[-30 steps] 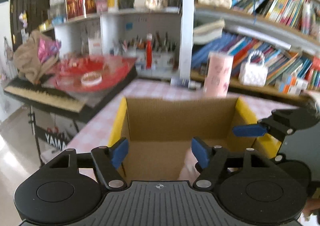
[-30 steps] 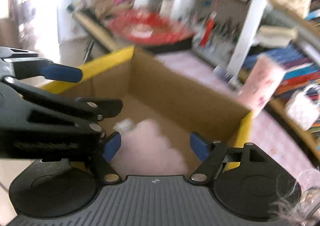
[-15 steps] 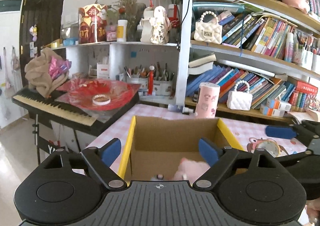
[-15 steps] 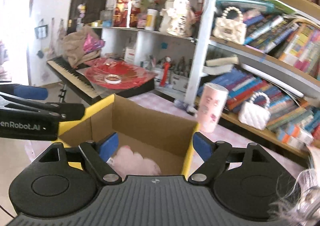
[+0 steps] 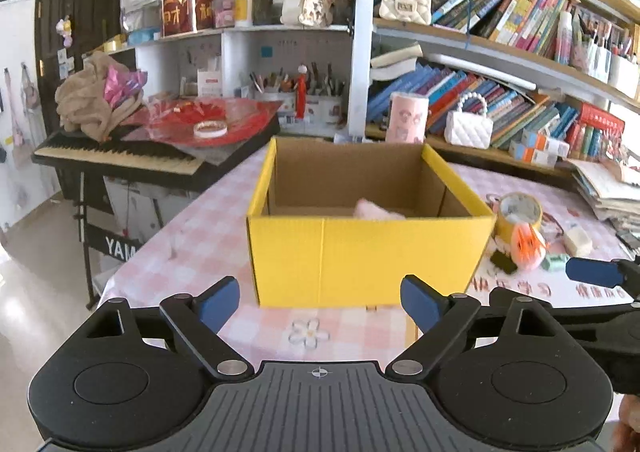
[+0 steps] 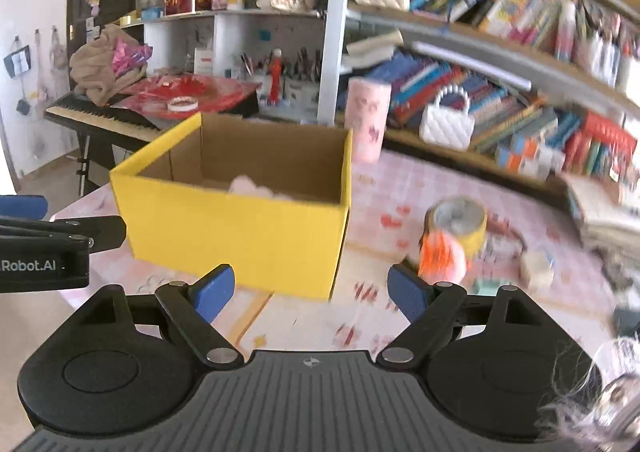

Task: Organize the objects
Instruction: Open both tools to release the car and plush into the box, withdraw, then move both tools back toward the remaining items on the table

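Note:
A yellow cardboard box (image 5: 360, 256) stands open on the pink checked table (image 5: 200, 236); it also shows in the right wrist view (image 6: 240, 236). A pink fluffy thing (image 5: 376, 209) lies inside it, partly hidden by the front wall, and shows too in the right wrist view (image 6: 248, 185). My left gripper (image 5: 318, 302) is open and empty, in front of the box. My right gripper (image 6: 310, 292) is open and empty, near the box's right front corner. A yellow tape roll (image 6: 458, 221) and an orange-pink toy (image 6: 442, 256) lie right of the box.
A pink cylinder (image 6: 368, 119) stands behind the box. Small blocks (image 6: 536, 264) and stacked books (image 5: 608, 187) lie at the right. A keyboard (image 5: 120, 151) with red wrapping stands left of the table. Bookshelves (image 5: 500, 31) fill the back.
Both grippers have pulled back and up out of the box, which now sits farther away with its yellow front wall showing. The pink fluffy thing stays inside.

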